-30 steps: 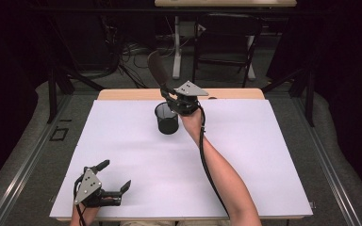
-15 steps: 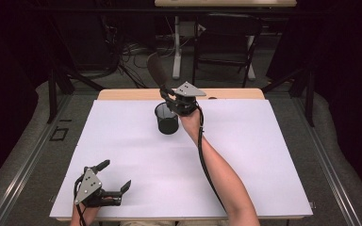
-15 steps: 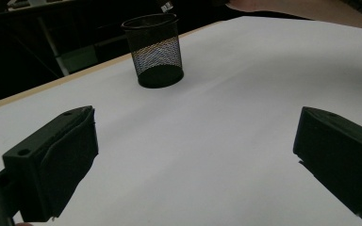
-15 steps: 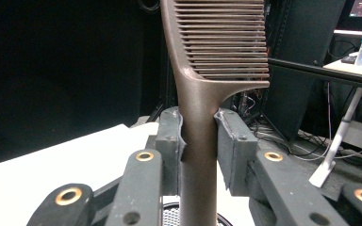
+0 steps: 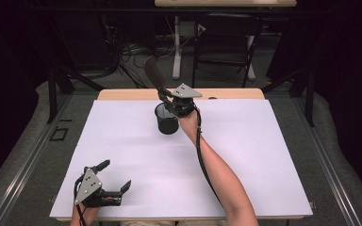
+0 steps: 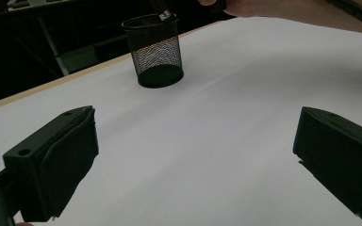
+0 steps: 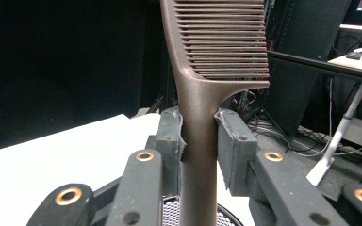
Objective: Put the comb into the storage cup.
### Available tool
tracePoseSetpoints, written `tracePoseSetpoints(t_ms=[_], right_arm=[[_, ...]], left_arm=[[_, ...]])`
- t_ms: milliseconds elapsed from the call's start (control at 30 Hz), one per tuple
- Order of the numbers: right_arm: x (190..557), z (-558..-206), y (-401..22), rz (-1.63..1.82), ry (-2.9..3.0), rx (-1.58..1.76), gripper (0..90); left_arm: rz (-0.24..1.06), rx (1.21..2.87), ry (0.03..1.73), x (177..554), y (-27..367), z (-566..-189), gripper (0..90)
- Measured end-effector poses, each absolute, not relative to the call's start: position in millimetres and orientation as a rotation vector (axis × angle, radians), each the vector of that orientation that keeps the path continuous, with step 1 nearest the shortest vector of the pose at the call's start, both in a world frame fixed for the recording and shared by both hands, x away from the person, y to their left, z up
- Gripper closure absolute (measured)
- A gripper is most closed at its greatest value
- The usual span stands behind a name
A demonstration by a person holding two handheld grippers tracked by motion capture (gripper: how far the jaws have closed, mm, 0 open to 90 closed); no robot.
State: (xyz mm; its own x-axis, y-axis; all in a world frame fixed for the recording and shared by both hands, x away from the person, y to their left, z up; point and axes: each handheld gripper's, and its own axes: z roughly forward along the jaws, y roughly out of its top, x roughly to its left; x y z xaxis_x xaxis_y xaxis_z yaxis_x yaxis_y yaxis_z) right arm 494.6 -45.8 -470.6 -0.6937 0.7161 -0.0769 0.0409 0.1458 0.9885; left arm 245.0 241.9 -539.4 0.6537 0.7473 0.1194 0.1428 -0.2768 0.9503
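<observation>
Comb (image 7: 202, 70), dark brown, handle clamped in my right gripper (image 7: 200, 141): both pads press flat on the handle, jaws closed down to the handle's width. Teeth end sticks up, teeth pointing to 3 o'clock in the right gripper view. In the high view the comb (image 5: 154, 75) leans toward 11 o'clock from the gripper, out past the far table edge. Handle's lower end drops toward the mesh cup (image 7: 195, 214) right below the jaws; I can't tell whether the tip is inside it or just above the rim.

Cup (image 5: 166, 118) is black wire mesh, upright, on the white table (image 5: 264, 155), at about 12 o'clock of the table's middle, near the far edge. Right gripper (image 5: 172, 101) sits directly over the cup's rim, at 1 o'clock from it, my forearm running down to 5 o'clock.

Left gripper (image 5: 114, 176) at 7 o'clock on the table, near the close edge, well apart from cup and comb. Its jaws stand wide apart, nothing between them, just bare table in the left gripper view (image 6: 193, 155). That view has the cup (image 6: 154, 52) at 12 o'clock, farther off, with my right hand (image 6: 283, 9) above it at 1 o'clock.

Behind the table: dark floor, cables, desk legs.
</observation>
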Motion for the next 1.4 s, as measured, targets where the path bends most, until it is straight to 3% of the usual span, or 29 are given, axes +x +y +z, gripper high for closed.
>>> tracePoseSetpoints(t_ms=[1400], right_arm=[[500.3,-488.7,-41.5,1.514,1.998,0.742,72.3]], left_arm=[[0.685,1.788,0.719,245.1,242.1,-539.0,0.3]])
